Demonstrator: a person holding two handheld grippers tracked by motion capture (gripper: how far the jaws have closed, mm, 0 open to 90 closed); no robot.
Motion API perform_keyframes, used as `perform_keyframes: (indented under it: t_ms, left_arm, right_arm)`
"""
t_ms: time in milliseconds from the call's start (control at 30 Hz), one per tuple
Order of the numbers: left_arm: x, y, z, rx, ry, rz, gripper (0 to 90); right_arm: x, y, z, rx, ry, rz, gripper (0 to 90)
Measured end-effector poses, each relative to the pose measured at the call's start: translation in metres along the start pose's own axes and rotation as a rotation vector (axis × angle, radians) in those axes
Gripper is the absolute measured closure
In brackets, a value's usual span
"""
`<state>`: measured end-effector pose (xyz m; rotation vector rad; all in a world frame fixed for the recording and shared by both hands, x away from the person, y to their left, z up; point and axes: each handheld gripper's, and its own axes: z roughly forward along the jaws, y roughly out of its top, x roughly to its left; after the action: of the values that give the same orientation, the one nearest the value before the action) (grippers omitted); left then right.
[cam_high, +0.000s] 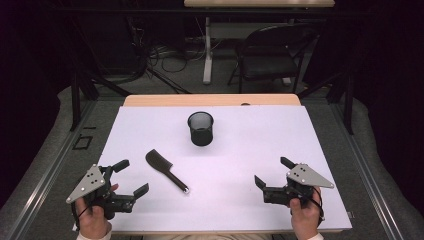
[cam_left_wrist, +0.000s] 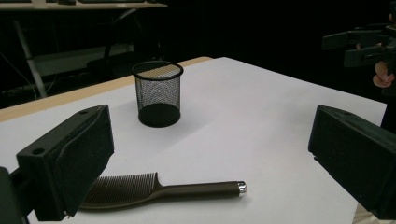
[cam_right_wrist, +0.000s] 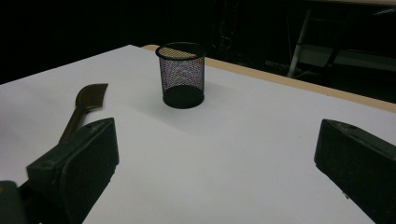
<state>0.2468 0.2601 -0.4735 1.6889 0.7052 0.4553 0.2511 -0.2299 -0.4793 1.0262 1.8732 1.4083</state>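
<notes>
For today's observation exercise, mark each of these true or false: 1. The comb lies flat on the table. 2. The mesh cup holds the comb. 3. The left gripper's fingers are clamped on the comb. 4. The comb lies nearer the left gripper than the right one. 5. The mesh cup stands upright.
1. The comb lies flat on the table: true.
2. False: the mesh cup is empty; the comb lies apart from it.
3. False: the left gripper is open, holding nothing.
4. True: the right gripper is farther off.
5. True.
</notes>
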Motion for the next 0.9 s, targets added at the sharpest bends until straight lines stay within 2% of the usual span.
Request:
perform_keyframes:
  t_ms: [167, 300, 367, 433, 567, 633, 900]
  left_arm:
    - [0.0, -0.001, 0.005, 0.022, 0.003, -0.027, 0.2]
    - [0.002, -0.002, 0.009, 0.058, 0.028, -0.061, 0.2]
    - [0.003, -0.003, 0.009, 0.065, 0.026, -0.077, 0.2]
    - [0.003, -0.003, 0.009, 0.049, 0.016, -0.089, 0.2]
    - [0.003, -0.002, 0.009, 0.053, 0.022, -0.089, 0.2]
    - [0.002, -0.002, 0.01, 0.07, 0.027, -0.092, 0.2]
    - [-0.006, 0.0, 0.009, 0.074, 0.036, -0.058, 0.2]
  right_arm:
    - [-0.001, -0.003, 0.002, 0.01, 0.004, -0.001, 0.0]
    - [0.001, -0.005, 0.003, 0.027, 0.006, -0.011, 0.0]
    - [0.002, -0.005, 0.003, 0.029, 0.007, -0.013, 0.0]
    - [0.002, -0.005, 0.003, 0.024, 0.009, -0.015, 0.0]
    - [0.004, -0.004, 0.005, 0.024, 0.011, -0.015, 0.0]
    - [0.007, -0.005, 0.006, 0.034, 0.008, -0.031, 0.0]
    - [0.008, -0.006, 0.009, 0.039, 0.008, -0.048, 0.0]
